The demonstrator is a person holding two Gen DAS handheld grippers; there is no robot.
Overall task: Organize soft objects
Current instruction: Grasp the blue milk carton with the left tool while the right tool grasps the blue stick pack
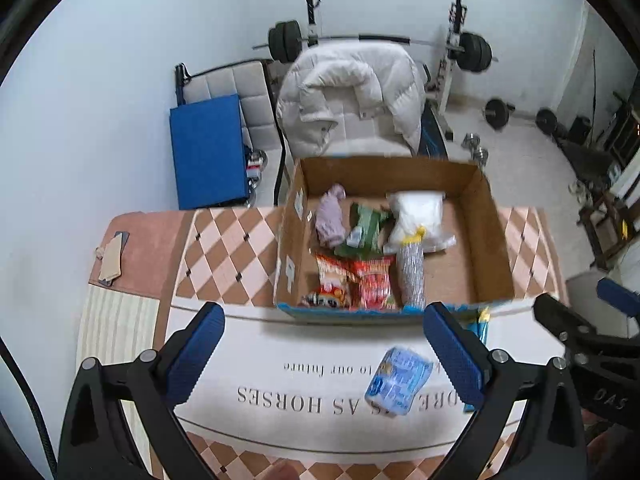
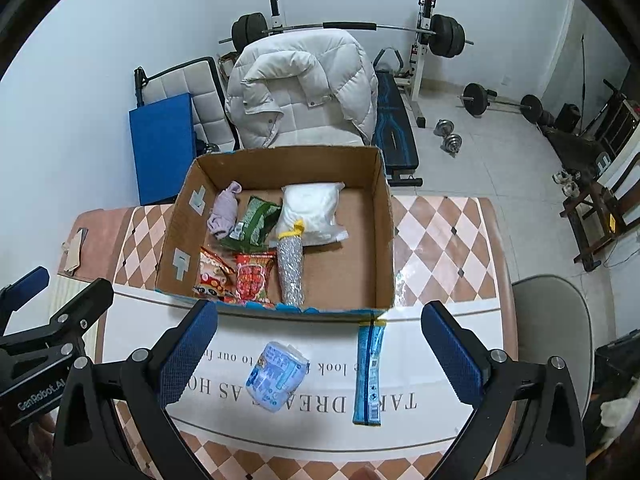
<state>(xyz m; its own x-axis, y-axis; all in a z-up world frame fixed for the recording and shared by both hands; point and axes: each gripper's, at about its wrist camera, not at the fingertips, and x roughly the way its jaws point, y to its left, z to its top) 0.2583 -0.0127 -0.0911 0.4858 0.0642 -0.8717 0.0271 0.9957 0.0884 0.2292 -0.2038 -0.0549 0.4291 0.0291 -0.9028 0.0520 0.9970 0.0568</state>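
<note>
An open cardboard box [image 2: 382, 216] [image 1: 492, 236] stands on the table. It holds a lilac cloth [image 2: 224, 210], a green packet [image 2: 252, 222], a white bag [image 2: 312, 208], a silver roll [image 2: 290, 270] and red snack packets [image 2: 236, 274]. In front of the box, on a white printed mat [image 2: 240, 312], lie a light blue tissue pack [image 2: 276, 376] [image 1: 400, 380] and a long blue sachet [image 2: 370, 372]. My left gripper [image 1: 324, 350] is open and empty above the mat, left of the tissue pack. My right gripper [image 2: 320, 350] is open and empty above both blue items.
The table has a checkered cloth [image 2: 436, 248]. A chair with a white puffer jacket [image 2: 300, 88] stands behind the box. A weight bench, barbell rack [image 2: 424, 32] and dumbbells [image 2: 450, 136] fill the room behind. A grey chair seat [image 2: 552, 320] is at the right.
</note>
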